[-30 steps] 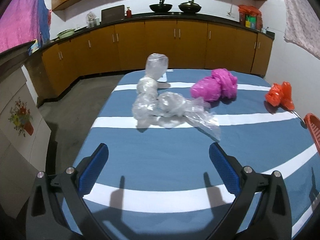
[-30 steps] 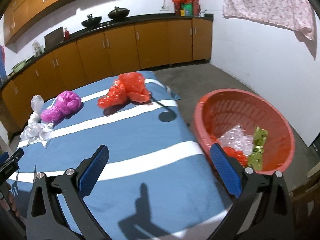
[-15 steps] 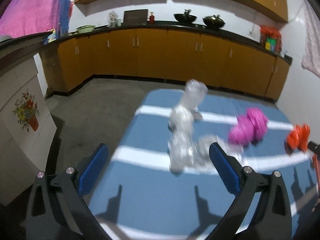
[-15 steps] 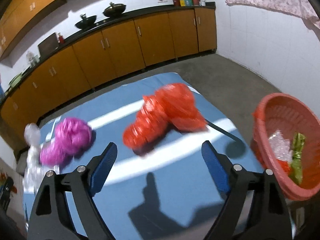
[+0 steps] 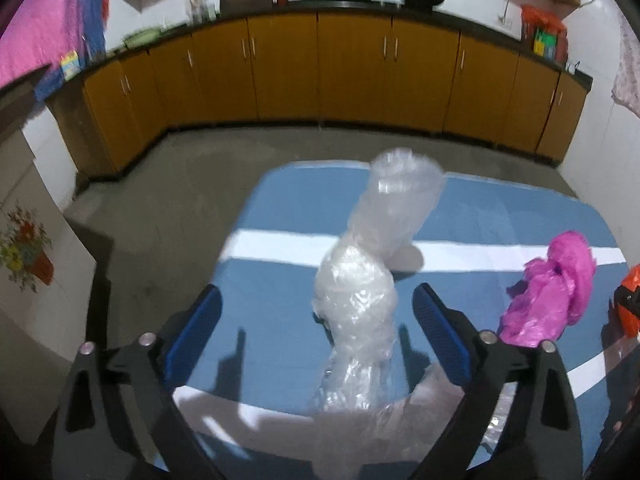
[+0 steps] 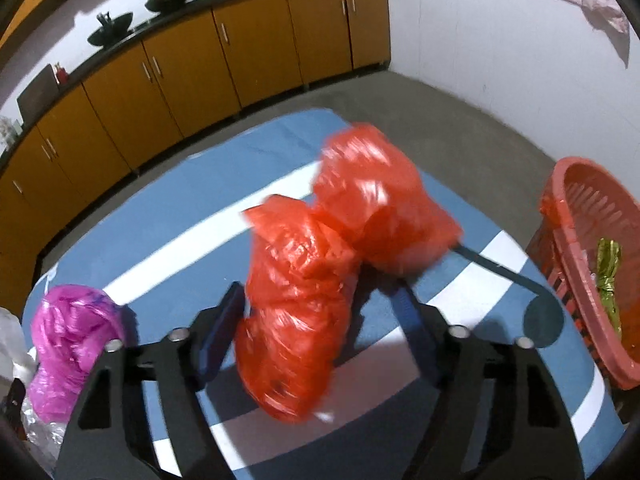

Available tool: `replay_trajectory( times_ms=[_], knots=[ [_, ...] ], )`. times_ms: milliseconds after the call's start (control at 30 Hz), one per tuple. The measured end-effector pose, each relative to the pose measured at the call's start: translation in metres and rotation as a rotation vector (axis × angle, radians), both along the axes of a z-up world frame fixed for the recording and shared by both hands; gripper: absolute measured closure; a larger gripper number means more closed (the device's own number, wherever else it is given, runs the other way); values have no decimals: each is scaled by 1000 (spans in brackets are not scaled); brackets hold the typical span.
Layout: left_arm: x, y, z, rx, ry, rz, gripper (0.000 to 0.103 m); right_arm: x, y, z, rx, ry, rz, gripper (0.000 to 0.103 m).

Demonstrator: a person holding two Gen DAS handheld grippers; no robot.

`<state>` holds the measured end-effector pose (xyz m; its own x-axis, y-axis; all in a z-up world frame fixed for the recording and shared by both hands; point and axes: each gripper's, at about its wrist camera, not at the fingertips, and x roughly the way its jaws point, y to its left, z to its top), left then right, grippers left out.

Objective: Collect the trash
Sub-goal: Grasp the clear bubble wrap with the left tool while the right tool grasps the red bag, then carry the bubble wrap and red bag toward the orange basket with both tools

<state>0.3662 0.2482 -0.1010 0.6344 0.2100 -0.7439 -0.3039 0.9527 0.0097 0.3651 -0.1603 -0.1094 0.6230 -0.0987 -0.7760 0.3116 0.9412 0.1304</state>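
Note:
A crumpled clear plastic bag [image 5: 360, 300] lies on the blue striped table [image 5: 280, 216]. My left gripper [image 5: 316, 316] is open, with the clear bag between its fingers. A red plastic bag [image 6: 320, 264] lies on the table [image 6: 180, 216]. My right gripper [image 6: 320, 312] is open around the red bag, its blue pads apart on either side. A pink plastic bag [image 5: 552, 292] lies to the right of the clear one; it also shows in the right wrist view [image 6: 72, 344]. A red basket [image 6: 592, 248] holding trash stands at the right.
Orange cabinets [image 5: 352, 64] under a dark counter with pans run along the back wall. The concrete floor [image 5: 160, 208] lies beyond the table's far edge. A white box with a flower print [image 5: 28, 260] stands at the left.
Both grippers have moved forward over the table. The clear bag now sits between my left fingers and the red bag between my right fingers, which have narrowed somewhat.

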Motion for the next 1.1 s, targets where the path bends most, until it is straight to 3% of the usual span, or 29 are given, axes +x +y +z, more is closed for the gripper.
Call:
replay_trajectory(
  times_ms=[167, 267, 400, 600, 767, 1100],
  knots=[
    [11, 8, -19, -91, 63, 12, 27, 0, -4, 0, -31, -6, 38, 50],
    [11, 6, -20, -100, 58, -1, 38, -3, -8, 2, -22, -12, 54, 57],
    [8, 3, -21, -82, 58, -30, 61, -6, -8, 4, -18, -20, 85, 60],
    [-4, 3, -18, -98, 37, -44, 71, -24, -10, 7, -31, -40, 151, 61],
    [-22, 1, -10, -99, 16, -48, 73, -48, -15, 8, -46, -37, 198, 61],
    [-80, -13, 38, -120, -67, -86, 73, -112, -36, 28, -6, -60, 260, 61]
  ],
)
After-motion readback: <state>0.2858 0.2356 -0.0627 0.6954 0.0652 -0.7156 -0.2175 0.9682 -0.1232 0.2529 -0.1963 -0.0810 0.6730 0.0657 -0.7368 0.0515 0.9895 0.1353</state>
